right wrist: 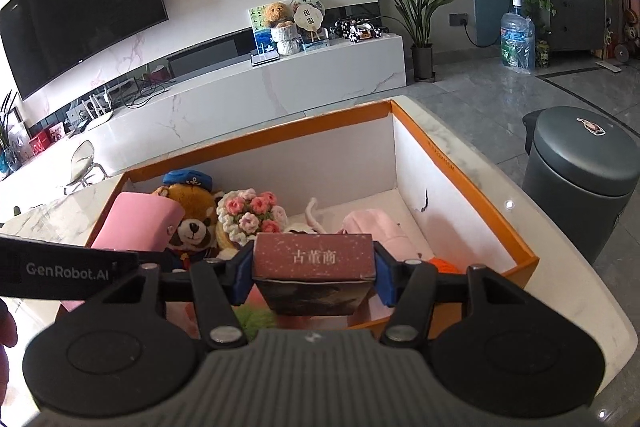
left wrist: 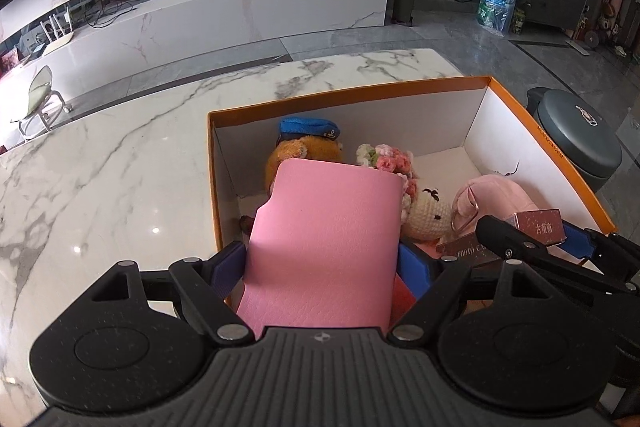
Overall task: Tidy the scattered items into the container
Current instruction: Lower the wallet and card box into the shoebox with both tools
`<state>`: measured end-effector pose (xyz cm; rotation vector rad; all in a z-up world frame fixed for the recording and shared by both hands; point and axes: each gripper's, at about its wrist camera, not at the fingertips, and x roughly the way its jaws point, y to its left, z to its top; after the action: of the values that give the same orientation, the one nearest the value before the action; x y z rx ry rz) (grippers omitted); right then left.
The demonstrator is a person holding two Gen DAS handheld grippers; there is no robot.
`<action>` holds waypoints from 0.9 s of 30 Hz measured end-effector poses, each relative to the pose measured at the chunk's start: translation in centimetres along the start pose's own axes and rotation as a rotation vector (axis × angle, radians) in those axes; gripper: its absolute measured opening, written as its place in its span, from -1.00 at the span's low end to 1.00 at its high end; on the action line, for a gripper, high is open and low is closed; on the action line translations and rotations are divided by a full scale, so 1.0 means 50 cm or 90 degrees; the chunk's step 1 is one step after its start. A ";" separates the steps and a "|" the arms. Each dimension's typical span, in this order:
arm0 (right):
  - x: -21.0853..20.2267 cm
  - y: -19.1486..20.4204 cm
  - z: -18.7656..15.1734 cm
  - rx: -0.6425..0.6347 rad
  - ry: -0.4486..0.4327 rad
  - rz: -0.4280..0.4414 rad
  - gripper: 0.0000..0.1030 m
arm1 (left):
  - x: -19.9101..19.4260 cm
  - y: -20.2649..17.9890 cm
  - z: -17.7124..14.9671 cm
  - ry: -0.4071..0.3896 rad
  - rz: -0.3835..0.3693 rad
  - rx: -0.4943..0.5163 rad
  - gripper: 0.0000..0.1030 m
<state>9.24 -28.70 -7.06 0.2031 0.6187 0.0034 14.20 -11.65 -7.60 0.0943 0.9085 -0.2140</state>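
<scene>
Left wrist view has your left gripper (left wrist: pixel 322 263) closed on the pink wallet (left wrist: pixel 324 247), its blue pads pressed against both long edges; the wallet juts forward over the near-left part of the orange box (left wrist: pixel 348 91), above the things inside. Your right gripper (right wrist: pixel 315 277) has its pads clamped on the two ends of the small maroon box (right wrist: pixel 314 259), which hangs over the near edge of the orange box's interior. That orange box sits on the marble table (left wrist: pixel 100 163), white inside. In it, a brown plush with a blue cap (right wrist: pixel 192 215) stands at the back left, a crocheted flower bunch (right wrist: pixel 250 213) is just beside it, and a pink plush (right wrist: pixel 378 231) lies toward the right wall. From the left wrist view, your right gripper (left wrist: pixel 576 247) shows at the box's near-right corner, with the maroon box between its fingers.
</scene>
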 end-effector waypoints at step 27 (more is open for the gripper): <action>0.009 0.001 0.002 -0.008 0.010 -0.007 0.17 | 0.024 -0.001 0.015 -0.012 -0.012 -0.004 0.79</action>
<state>9.68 -28.65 -7.22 0.1869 0.6347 -0.0024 15.48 -11.97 -8.10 0.0783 0.8909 -0.2295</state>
